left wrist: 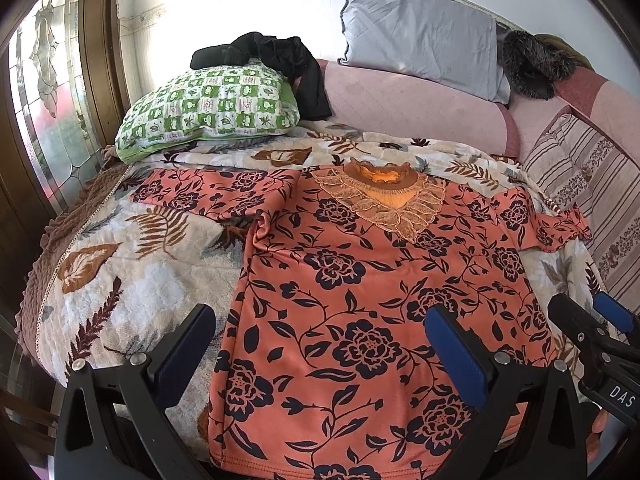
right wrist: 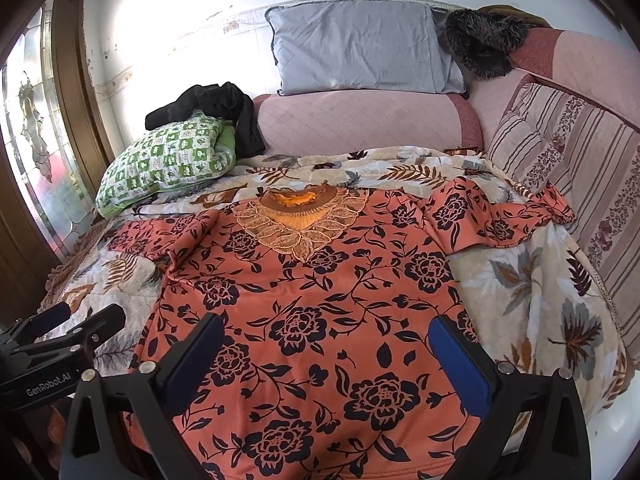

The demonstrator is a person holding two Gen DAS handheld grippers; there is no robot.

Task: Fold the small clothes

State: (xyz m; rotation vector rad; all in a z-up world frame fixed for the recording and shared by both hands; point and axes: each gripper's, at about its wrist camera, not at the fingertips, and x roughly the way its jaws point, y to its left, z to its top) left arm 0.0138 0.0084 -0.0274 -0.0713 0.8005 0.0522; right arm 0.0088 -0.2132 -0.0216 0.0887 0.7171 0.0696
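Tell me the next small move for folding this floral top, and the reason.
Probably bring the left gripper to the left sleeve and fold it inward. The orange floral top lies flat, face up, sleeves spread, nothing folded, and both the left and right gripper hang open above its hem.

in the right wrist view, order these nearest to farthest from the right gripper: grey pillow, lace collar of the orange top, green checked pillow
1. Lace collar of the orange floral top, straight ahead of the right gripper.
2. Green checked pillow, farther back on the left.
3. Grey pillow, farthest, leaning against the wall at the back.
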